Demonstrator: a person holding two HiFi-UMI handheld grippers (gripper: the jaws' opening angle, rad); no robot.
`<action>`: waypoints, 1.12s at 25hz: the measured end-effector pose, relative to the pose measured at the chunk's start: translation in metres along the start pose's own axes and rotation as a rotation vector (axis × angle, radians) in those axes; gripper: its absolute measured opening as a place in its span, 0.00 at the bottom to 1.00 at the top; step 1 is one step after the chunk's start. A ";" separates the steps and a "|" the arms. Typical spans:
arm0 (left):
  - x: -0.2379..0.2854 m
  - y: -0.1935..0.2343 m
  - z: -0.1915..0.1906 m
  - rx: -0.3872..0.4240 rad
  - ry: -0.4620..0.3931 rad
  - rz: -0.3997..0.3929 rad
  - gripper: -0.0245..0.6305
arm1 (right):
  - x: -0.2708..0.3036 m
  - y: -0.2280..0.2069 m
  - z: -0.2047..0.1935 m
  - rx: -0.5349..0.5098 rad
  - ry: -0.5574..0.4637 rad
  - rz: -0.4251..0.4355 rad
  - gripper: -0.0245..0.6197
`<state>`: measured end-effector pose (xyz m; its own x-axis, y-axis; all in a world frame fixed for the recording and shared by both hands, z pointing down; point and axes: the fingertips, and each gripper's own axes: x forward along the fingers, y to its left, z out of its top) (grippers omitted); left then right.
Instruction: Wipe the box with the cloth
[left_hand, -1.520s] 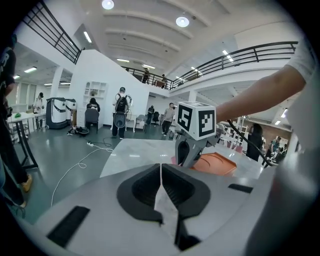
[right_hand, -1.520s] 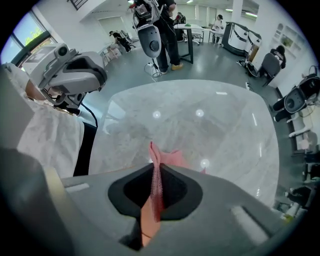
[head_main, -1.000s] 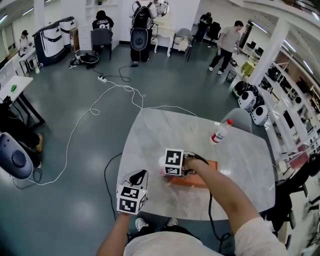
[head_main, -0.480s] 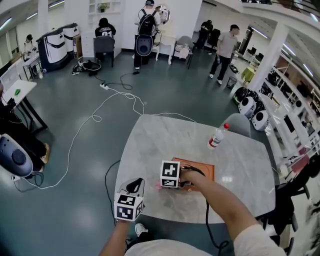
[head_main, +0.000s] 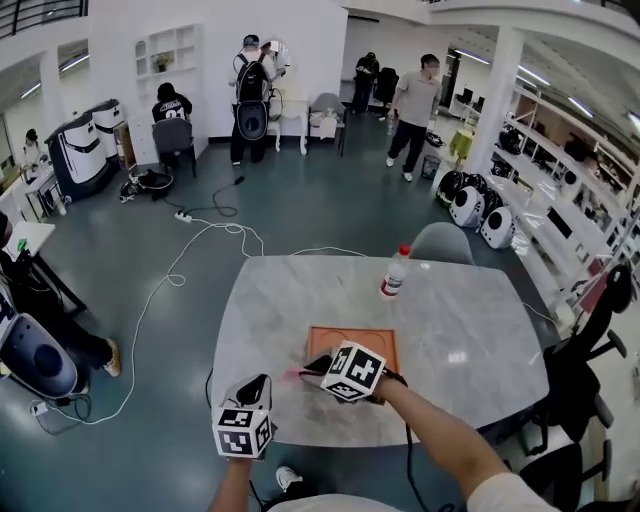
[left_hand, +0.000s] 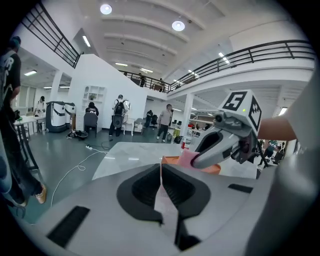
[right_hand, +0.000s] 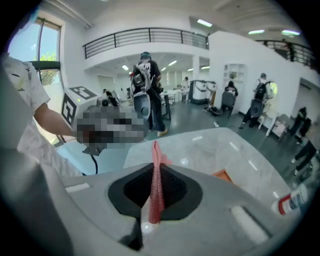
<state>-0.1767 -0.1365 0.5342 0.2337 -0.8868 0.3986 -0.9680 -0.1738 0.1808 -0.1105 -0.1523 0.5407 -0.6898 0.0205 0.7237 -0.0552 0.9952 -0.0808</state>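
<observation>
The flat orange box (head_main: 351, 343) lies on the marble table (head_main: 470, 340). My right gripper (head_main: 313, 365) hovers at the box's near-left corner, pointing left and shut on the pink cloth (head_main: 294, 374). In the right gripper view the cloth (right_hand: 156, 176) stands as a thin strip pinched between the jaws, with a corner of the box (right_hand: 223, 175) to the right. My left gripper (head_main: 254, 387) hangs at the table's near edge, apart from the box, shut with nothing in it. The left gripper view shows the right gripper (left_hand: 196, 161), the cloth (left_hand: 187, 159) and the box (left_hand: 212, 169) ahead.
A plastic bottle with a red cap (head_main: 395, 272) stands on the far side of the table. A grey chair (head_main: 442, 243) sits behind it. A black chair (head_main: 585, 370) is at the right. White cable (head_main: 175, 265) trails over the floor, and people stand far off.
My right gripper has come off the box top and swung left with the cloth, towards the left gripper. The head view has tilted up and the left gripper has barely moved.
</observation>
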 end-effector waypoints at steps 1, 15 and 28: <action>0.000 -0.007 0.001 0.004 0.000 -0.003 0.06 | -0.016 -0.002 -0.001 0.023 -0.058 -0.049 0.06; 0.003 -0.113 0.022 0.098 -0.018 -0.063 0.06 | -0.232 -0.004 -0.118 0.397 -0.533 -0.642 0.06; -0.014 -0.164 0.021 0.136 -0.062 -0.049 0.06 | -0.286 0.026 -0.153 0.442 -0.678 -0.795 0.06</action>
<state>-0.0235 -0.1044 0.4803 0.2793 -0.8998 0.3353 -0.9599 -0.2706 0.0734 0.1960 -0.1180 0.4364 -0.5871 -0.7919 0.1679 -0.8092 0.5795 -0.0965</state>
